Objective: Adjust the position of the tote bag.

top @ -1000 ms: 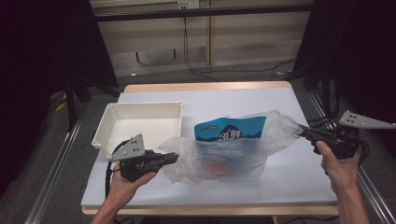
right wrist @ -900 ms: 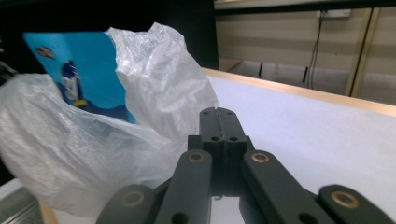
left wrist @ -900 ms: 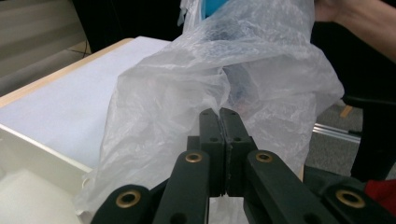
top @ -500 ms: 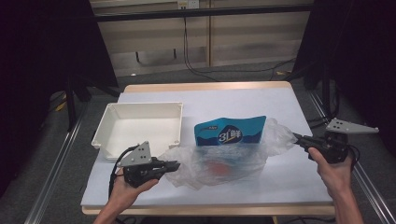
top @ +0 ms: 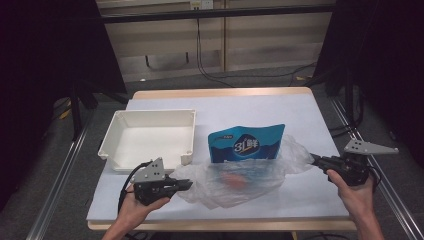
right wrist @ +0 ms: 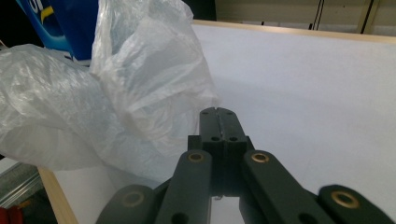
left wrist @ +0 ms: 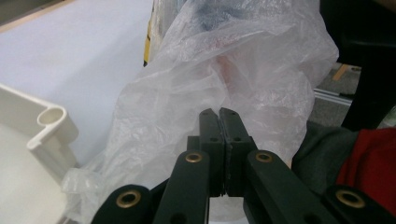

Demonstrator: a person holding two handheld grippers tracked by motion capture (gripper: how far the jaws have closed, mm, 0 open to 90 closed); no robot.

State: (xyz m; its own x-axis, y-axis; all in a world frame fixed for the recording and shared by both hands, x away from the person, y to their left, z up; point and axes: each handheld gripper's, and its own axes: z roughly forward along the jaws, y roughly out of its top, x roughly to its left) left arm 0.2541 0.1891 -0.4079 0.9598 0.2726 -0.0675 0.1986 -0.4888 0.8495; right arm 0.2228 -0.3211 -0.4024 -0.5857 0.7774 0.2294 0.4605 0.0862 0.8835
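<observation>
the plastic bag lies mid-table beside the tray, a blue pouch inside. left gripper and right gripper each pinch a bag end, jaws together. thin, slippery film, probably tearable; grip the bunched edges.

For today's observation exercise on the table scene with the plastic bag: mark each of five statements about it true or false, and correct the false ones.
1. The left gripper is shut on the clear plastic bag. True.
2. The white tray holds the blue pouch. False: it is empty; the blue pouch stands in the bag.
3. The right gripper has its jaws wide open. False: they are closed at the bag's edge.
4. The tray lies left of the bag in the high view. True.
5. The bag hangs clear above the table. False: it rests on it.
</observation>
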